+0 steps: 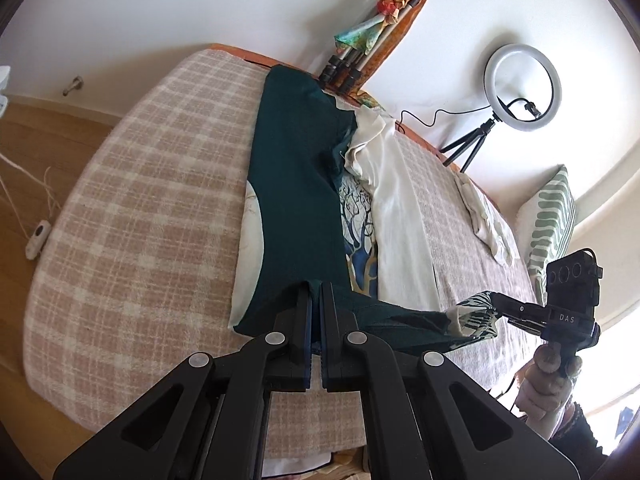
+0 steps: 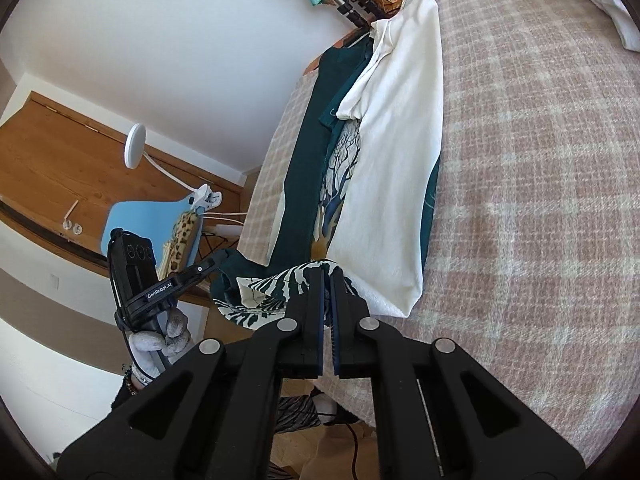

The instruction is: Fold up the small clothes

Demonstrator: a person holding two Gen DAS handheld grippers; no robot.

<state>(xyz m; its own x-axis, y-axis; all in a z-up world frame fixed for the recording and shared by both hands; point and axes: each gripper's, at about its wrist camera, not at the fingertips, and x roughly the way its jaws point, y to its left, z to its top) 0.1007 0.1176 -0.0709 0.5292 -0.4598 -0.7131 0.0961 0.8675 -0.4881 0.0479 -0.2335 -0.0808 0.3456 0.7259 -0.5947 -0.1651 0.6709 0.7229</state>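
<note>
Seemingly mid-fold, the dark teal printed garment lies lengthwise on the pink-and-cream checked bed cover, sides turned in, its near hem pinched in the closed left gripper and closed right gripper, end-to-end fold still pending.

The left gripper is pinching the near hem of a teal shirt, which is lying stretched ahead of it across a plaid bed. Off to its right, the right gripper is gripping the same hem's patterned corner. Just right of the teal cloth a white garment is lying, with a ring light standing beyond.
</note>
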